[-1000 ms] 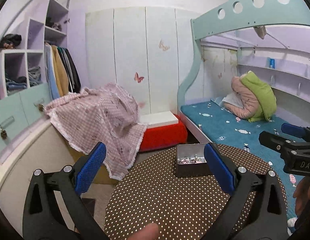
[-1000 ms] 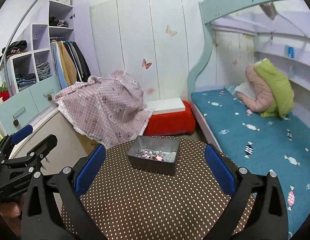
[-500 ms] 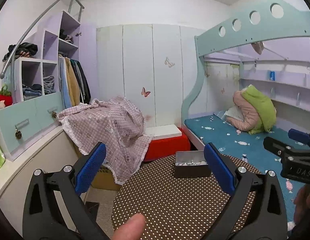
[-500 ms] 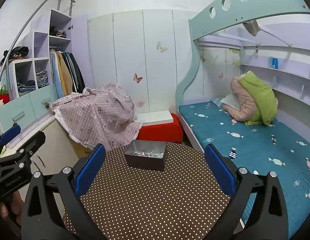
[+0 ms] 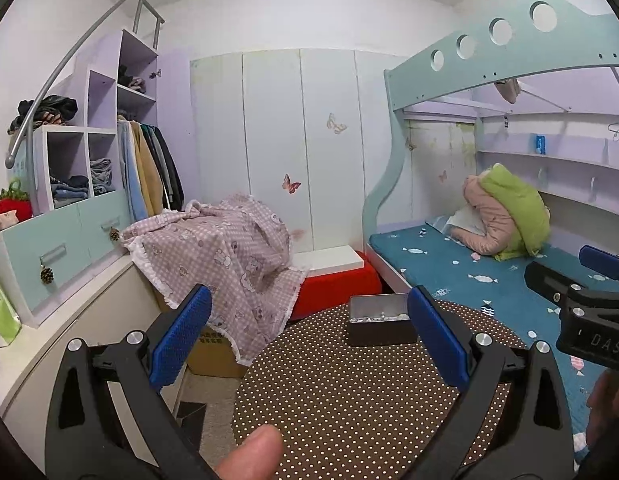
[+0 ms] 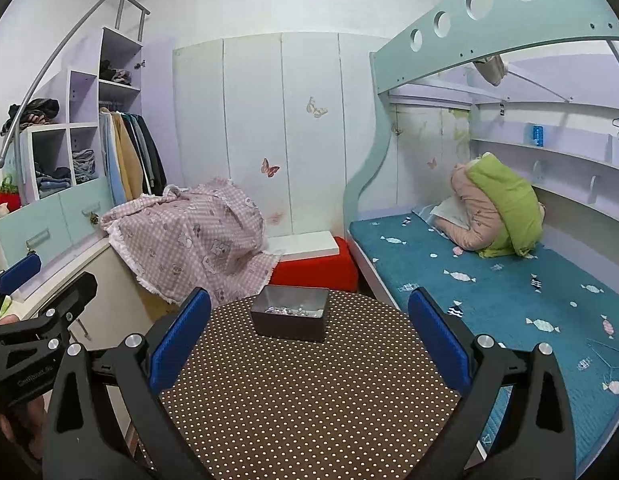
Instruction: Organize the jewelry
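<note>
The jewelry (image 6: 290, 310) lies as a small glittering heap inside a dark metal box (image 6: 289, 323), which stands near the far edge of the round dotted table (image 6: 309, 400), well clear of both claws. From the right gripper (image 6: 309, 352) the box sits almost straight ahead, a touch left of the midline, its long side running across the view. From the left gripper (image 5: 309, 340) the same box (image 5: 381, 327) lies ahead and off to the right, close to that claw's right finger in the picture. Judging by this, the right one has the straighter reach. Both claws stand wide apart and carry nothing. The pieces are too small to tell apart, and no other tray or holder shows on the table.
</note>
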Demonstrator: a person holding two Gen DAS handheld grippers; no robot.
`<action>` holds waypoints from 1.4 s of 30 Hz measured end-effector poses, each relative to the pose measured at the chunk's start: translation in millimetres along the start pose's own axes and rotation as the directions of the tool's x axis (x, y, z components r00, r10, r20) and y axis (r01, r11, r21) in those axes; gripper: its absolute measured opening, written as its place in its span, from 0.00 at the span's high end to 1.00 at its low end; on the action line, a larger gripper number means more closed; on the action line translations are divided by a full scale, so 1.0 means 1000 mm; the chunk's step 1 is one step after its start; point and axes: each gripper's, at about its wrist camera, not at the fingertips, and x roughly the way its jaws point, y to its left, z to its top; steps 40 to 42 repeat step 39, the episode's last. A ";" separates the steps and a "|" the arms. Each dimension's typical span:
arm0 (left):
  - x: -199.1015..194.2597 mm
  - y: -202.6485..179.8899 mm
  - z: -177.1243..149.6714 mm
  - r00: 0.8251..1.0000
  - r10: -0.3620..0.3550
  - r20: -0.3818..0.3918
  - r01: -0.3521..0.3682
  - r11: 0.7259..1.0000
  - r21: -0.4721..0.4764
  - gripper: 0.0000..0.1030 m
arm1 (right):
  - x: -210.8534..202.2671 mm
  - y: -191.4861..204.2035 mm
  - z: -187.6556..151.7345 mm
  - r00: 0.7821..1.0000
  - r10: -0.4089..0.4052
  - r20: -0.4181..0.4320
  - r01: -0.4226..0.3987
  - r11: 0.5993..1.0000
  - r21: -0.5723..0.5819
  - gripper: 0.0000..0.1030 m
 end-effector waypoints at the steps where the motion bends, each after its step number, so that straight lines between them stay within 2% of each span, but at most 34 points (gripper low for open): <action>1: -0.001 0.000 -0.001 1.000 -0.004 0.000 0.004 1.000 -0.004 0.05 | -0.001 0.000 -0.001 1.000 -0.001 0.000 0.001 1.000 0.004 0.08; 8: -0.009 0.003 0.000 1.000 -0.024 0.017 0.025 0.999 -0.036 0.05 | -0.009 -0.004 -0.009 1.000 -0.019 -0.003 0.019 1.000 0.022 0.08; 14: -0.014 0.001 0.002 0.999 -0.011 0.037 0.012 0.999 -0.033 0.05 | -0.010 -0.001 -0.009 1.000 -0.018 0.001 0.018 1.000 0.014 0.08; 18: -0.013 0.001 0.001 0.999 -0.049 0.022 0.050 0.998 -0.041 0.05 | -0.010 0.002 -0.007 1.000 -0.018 0.002 0.018 1.000 0.009 0.08; 28: -0.011 -0.002 -0.003 0.997 -0.078 0.026 0.079 0.996 -0.045 0.05 | -0.010 0.003 -0.007 1.000 -0.024 0.001 0.024 1.000 0.005 0.08; 42: -0.006 0.001 -0.003 0.998 -0.054 0.013 0.055 0.997 -0.051 0.05 | -0.012 0.006 -0.007 1.000 -0.030 0.007 0.030 1.000 0.004 0.08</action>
